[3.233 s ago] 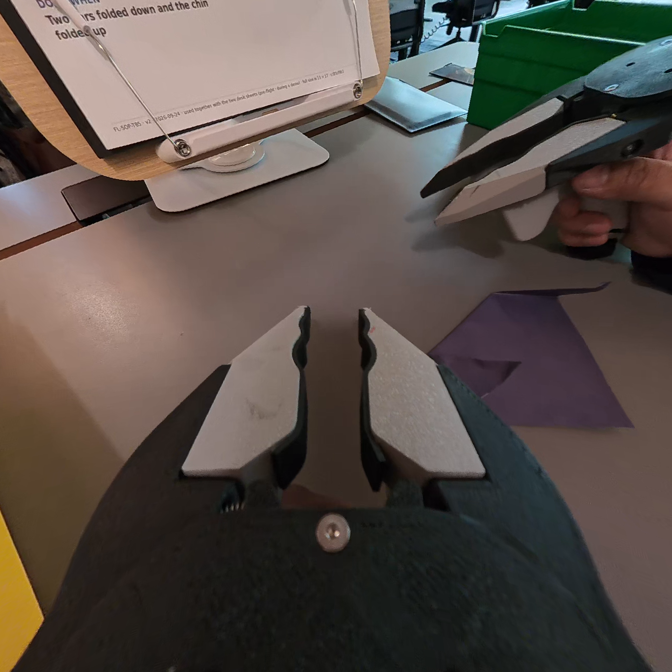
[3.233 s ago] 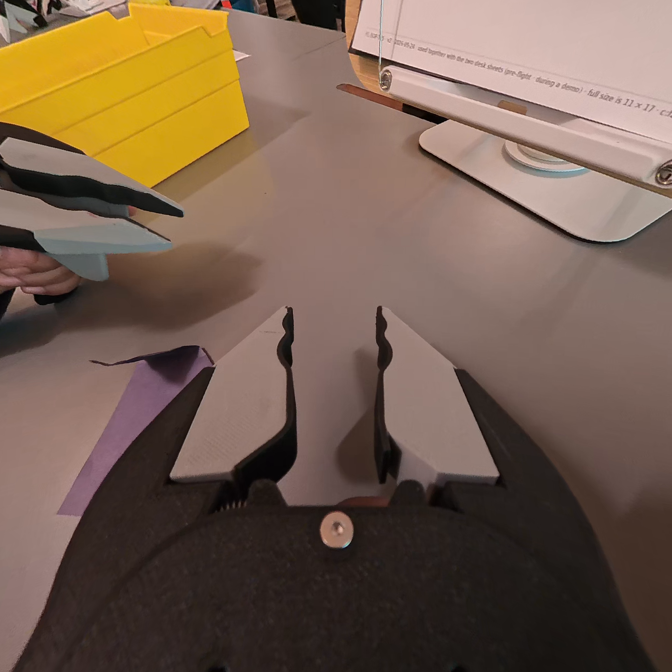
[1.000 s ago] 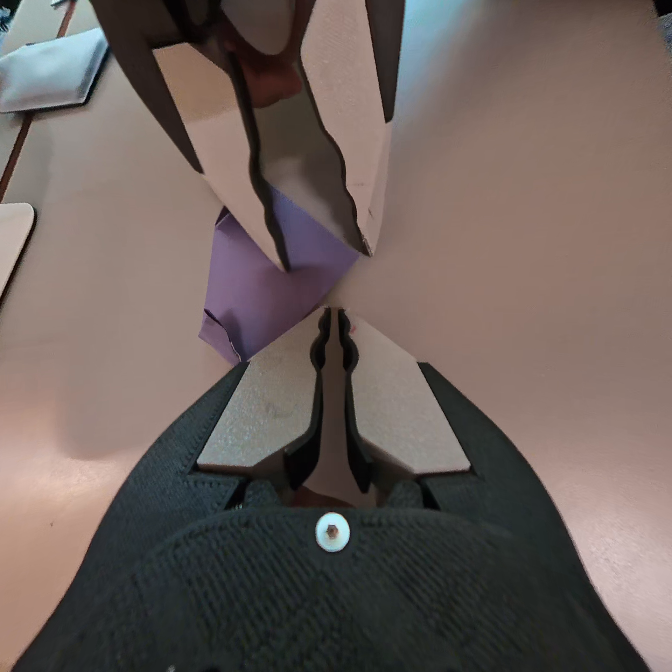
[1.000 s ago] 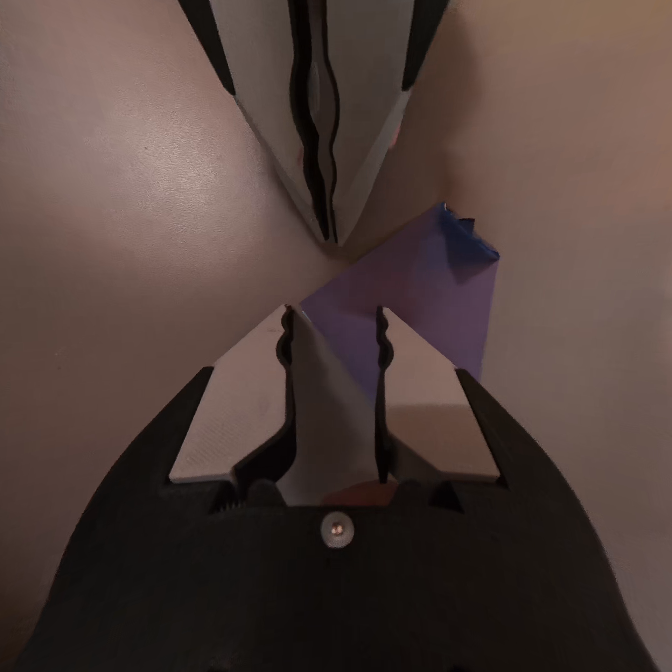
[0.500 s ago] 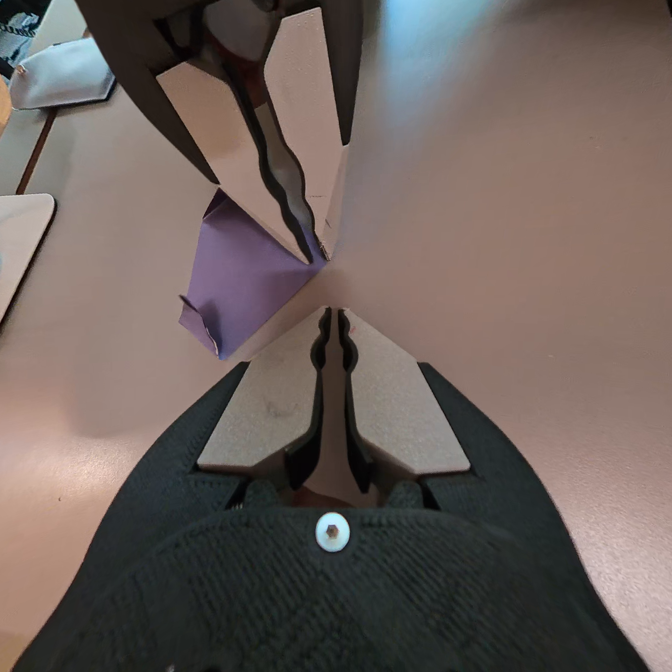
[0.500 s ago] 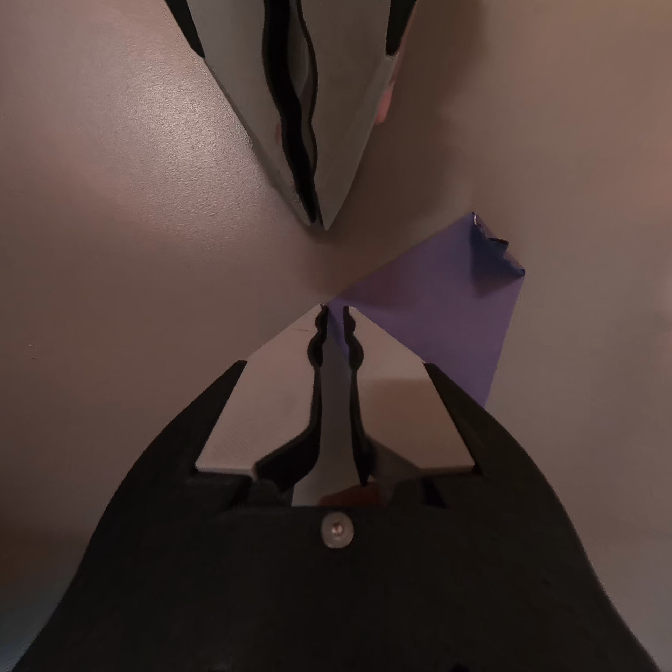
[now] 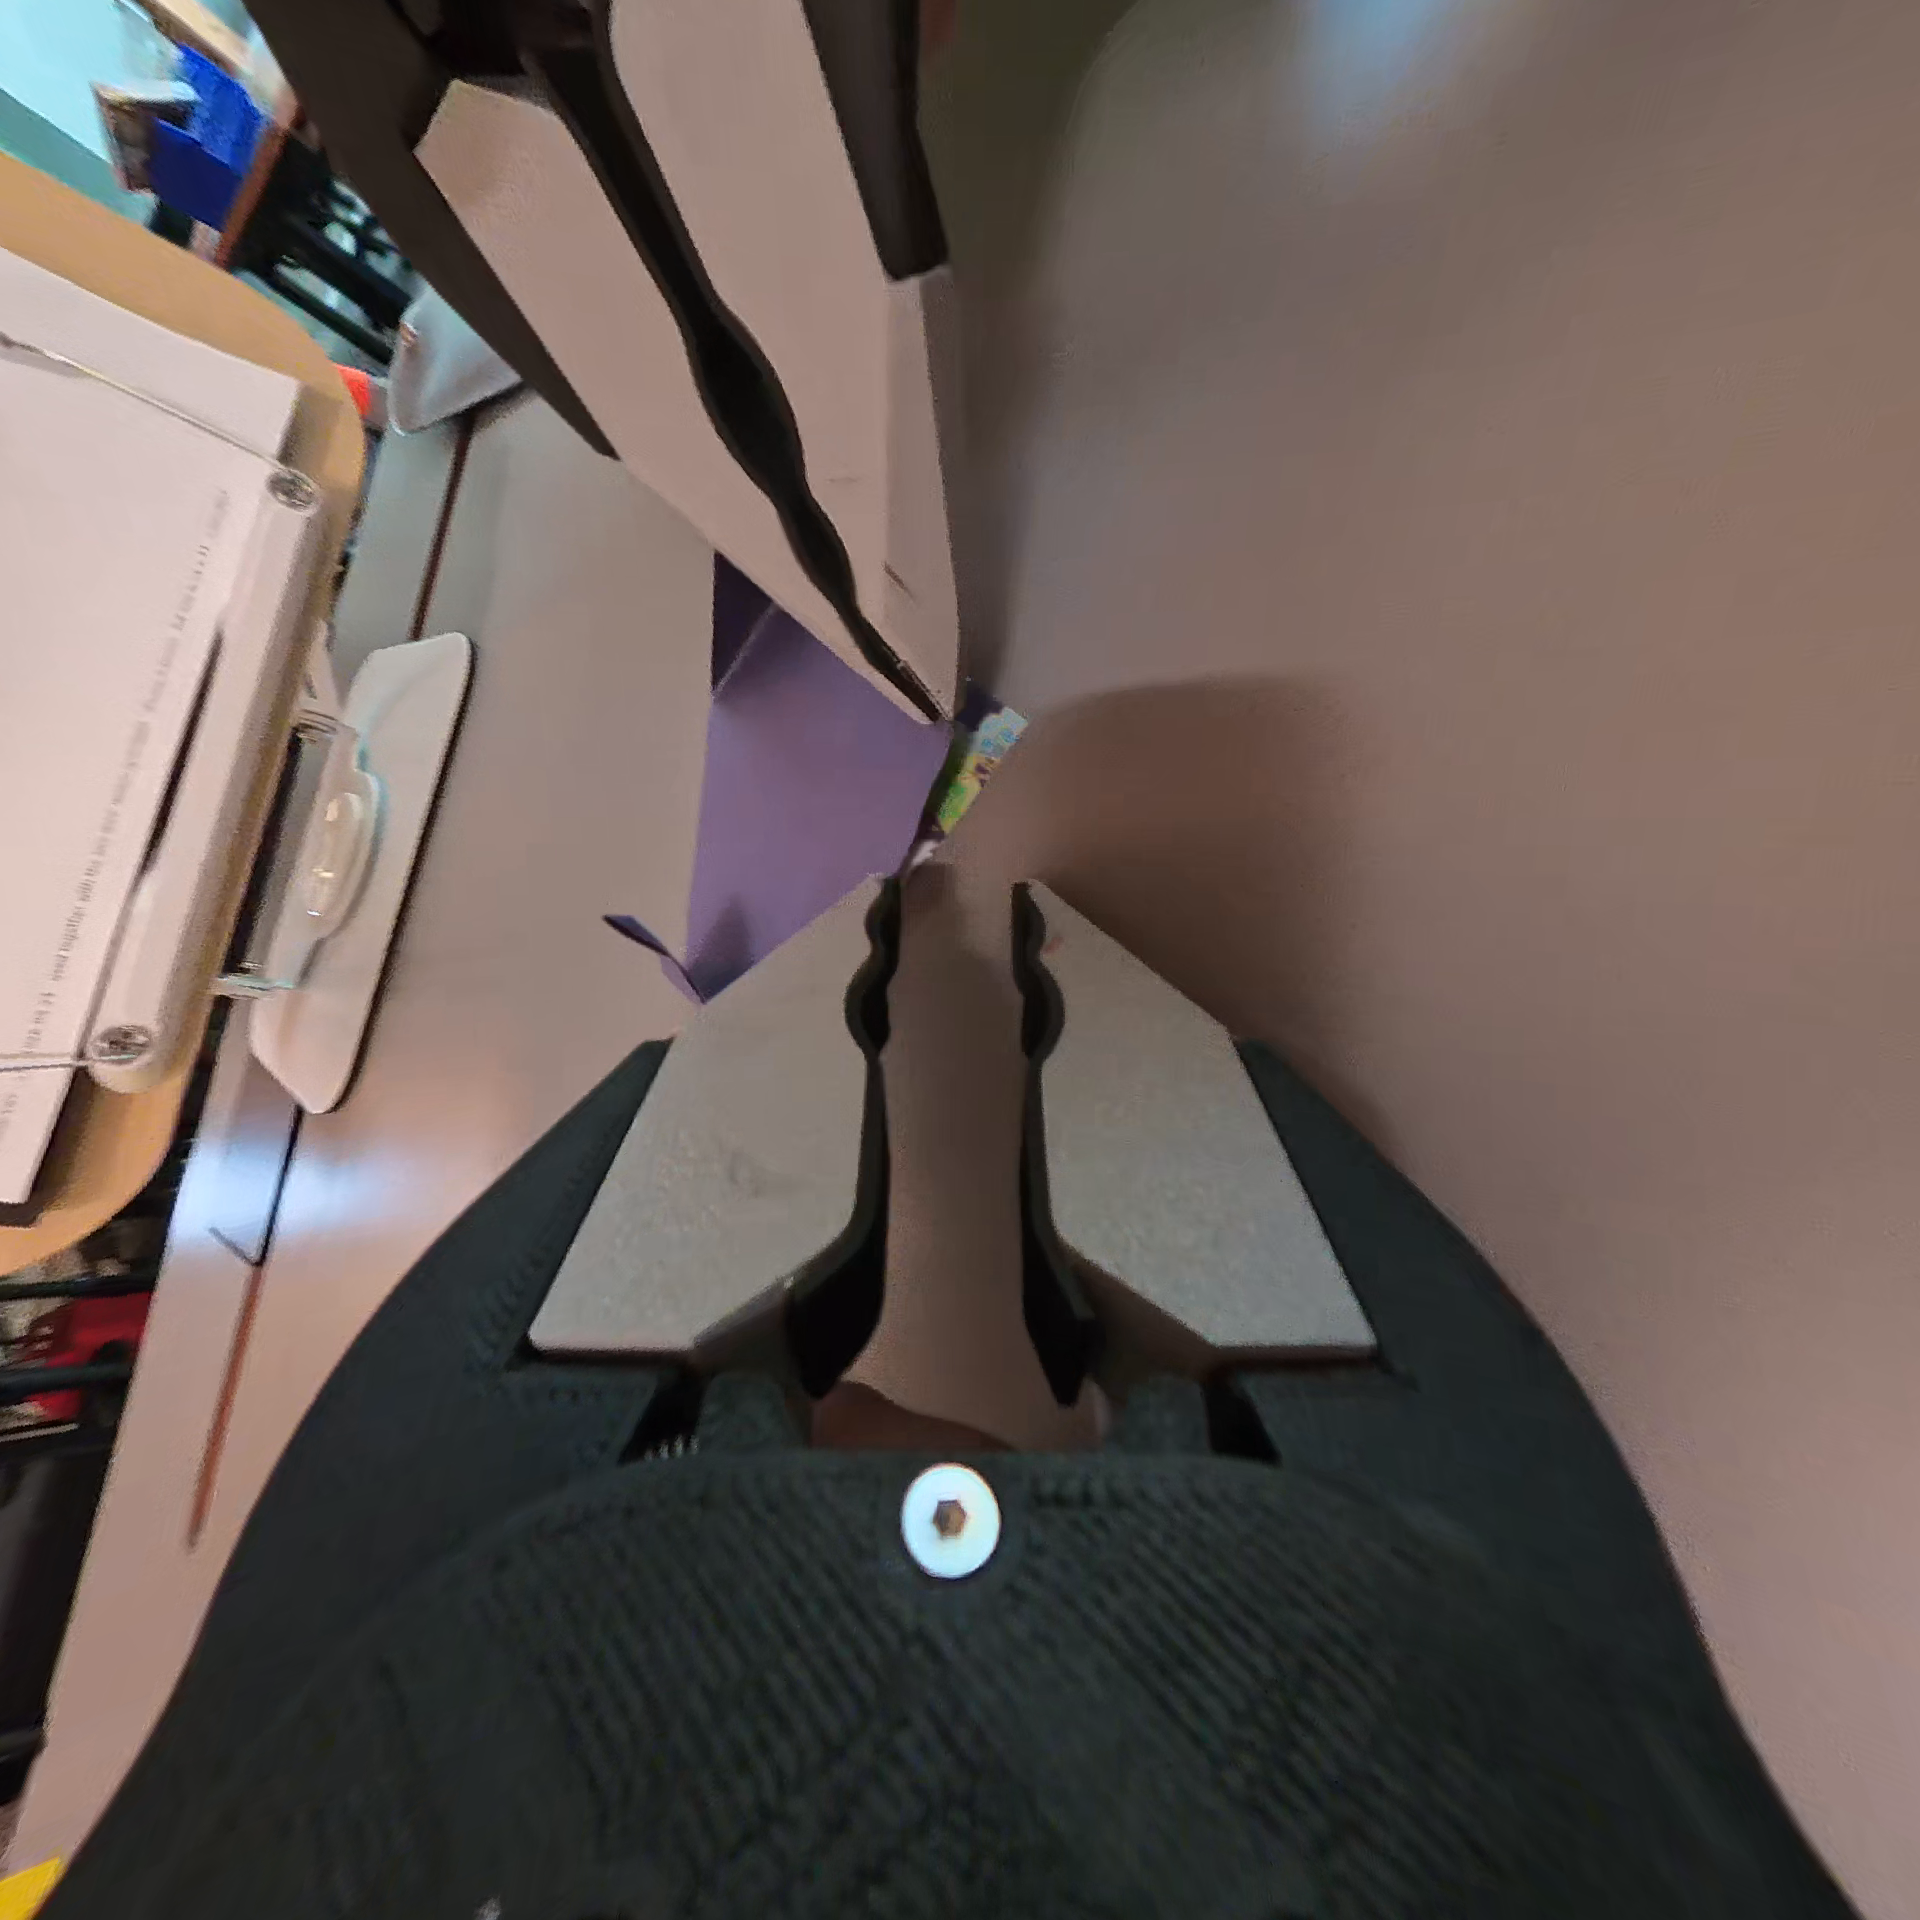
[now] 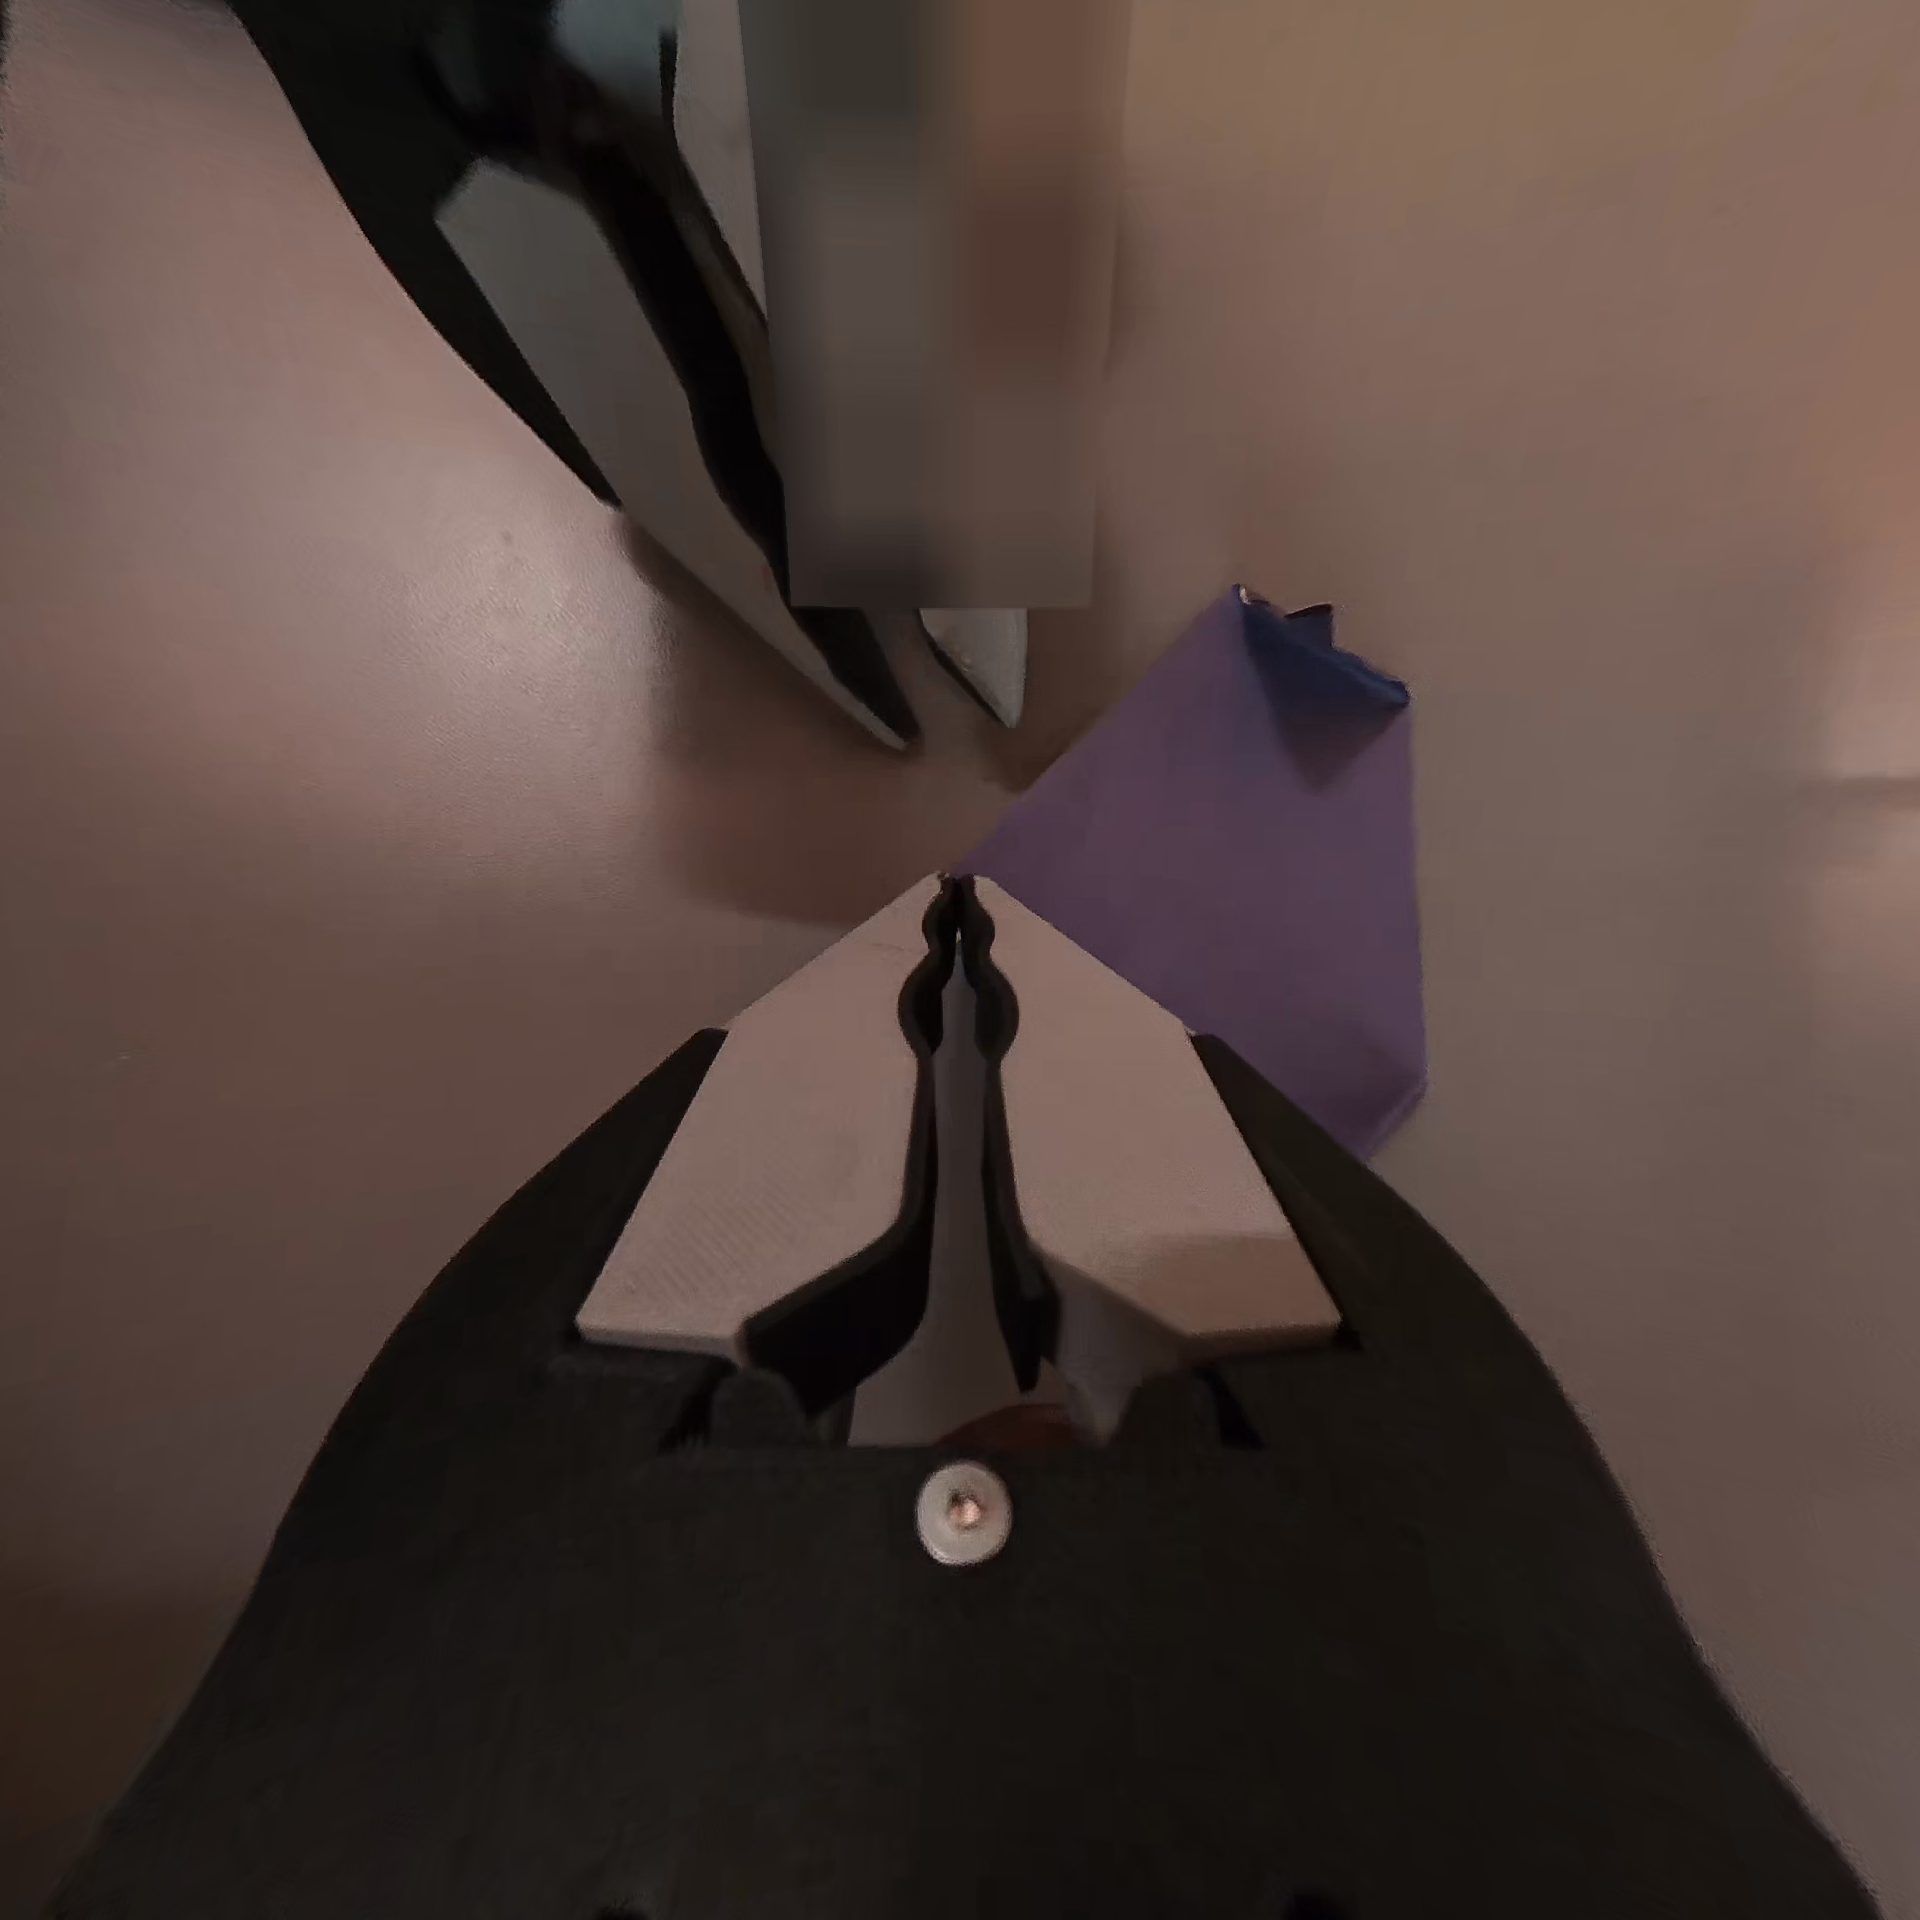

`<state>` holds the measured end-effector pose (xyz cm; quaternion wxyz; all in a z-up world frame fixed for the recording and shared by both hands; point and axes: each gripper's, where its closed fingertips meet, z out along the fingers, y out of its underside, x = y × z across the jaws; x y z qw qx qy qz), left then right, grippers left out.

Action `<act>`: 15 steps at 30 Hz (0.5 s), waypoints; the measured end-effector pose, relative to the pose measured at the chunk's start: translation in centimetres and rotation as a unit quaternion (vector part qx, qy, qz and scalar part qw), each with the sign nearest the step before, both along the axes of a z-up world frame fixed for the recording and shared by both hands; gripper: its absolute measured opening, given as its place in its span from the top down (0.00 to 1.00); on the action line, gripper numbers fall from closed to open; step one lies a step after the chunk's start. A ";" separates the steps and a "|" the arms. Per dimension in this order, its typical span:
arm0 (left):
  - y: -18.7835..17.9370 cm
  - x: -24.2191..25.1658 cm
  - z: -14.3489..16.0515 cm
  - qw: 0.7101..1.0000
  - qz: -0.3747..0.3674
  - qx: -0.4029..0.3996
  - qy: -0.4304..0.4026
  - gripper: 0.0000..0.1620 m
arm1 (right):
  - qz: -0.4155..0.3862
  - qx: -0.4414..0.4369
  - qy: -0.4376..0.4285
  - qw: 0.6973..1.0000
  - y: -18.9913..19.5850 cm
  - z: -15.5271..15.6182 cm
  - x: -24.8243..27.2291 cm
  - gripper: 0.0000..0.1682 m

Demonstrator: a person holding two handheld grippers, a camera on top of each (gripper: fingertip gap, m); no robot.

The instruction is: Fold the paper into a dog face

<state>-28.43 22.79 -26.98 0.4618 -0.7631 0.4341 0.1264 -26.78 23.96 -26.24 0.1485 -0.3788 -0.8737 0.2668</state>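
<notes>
The purple paper (image 7: 810, 790) lies folded on the table, with a crumpled far corner (image 8: 1320, 686). In the right wrist view the paper (image 8: 1247, 914) runs from my fingertips off to the right. My right gripper (image 8: 951, 883) is shut with the paper's near corner at its tips. In the left wrist view the right gripper (image 7: 930, 707) comes down from above, and a patterned underside of the paper (image 7: 977, 769) shows just below its tip. My left gripper (image 7: 956, 899) is open and empty, its tips right beside that corner. The left gripper (image 8: 956, 727) is partly hidden in the right wrist view.
A document stand holding a white sheet (image 7: 135, 727) stands on a white base (image 7: 353, 862) at the left of the grey-brown table (image 7: 1455, 727). A grey pouch (image 7: 447, 374) lies behind it. Only a small space, under 4 cm, lies between the two pairs of fingers.
My right gripper has closed fully at the paper's corner. My left gripper has opened from nearly shut. The left view has rolled, and the stand has come into sight.
</notes>
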 end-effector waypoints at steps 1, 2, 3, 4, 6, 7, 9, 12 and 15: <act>0.3 0.0 0.1 1.000 0.003 0.008 0.008 0.87 | -0.003 -0.011 0.004 1.000 0.1 0.4 0.0 1.00; 0.5 0.1 0.1 1.000 0.004 0.014 0.014 0.86 | -0.006 -0.020 0.008 1.000 0.1 0.7 0.0 1.00; 0.7 0.1 0.2 1.000 0.005 0.020 0.022 0.85 | -0.008 -0.026 0.010 1.000 0.2 1.0 0.0 1.00; 1.0 0.0 0.3 0.999 0.009 0.029 0.033 0.84 | -0.008 -0.032 0.012 0.999 0.2 1.1 0.0 1.00; 1.7 -0.4 0.5 0.997 0.019 0.049 0.064 0.82 | -0.011 -0.035 0.017 0.999 0.3 1.4 0.0 1.00; 2.0 -0.5 0.5 0.995 0.021 0.058 0.081 0.82 | -0.012 -0.035 0.019 0.999 0.4 1.4 0.0 1.00; 2.3 -0.5 0.6 0.992 0.021 0.070 0.102 0.82 | -0.013 -0.037 0.022 0.999 0.5 1.4 0.0 1.00; 2.6 -0.4 0.4 0.992 0.020 0.067 0.102 0.84 | -0.014 -0.044 0.025 0.999 0.5 1.4 0.1 1.00; 2.8 -0.5 0.2 0.993 0.017 0.058 0.106 0.87 | -0.013 -0.060 0.029 0.998 0.4 1.8 0.1 1.00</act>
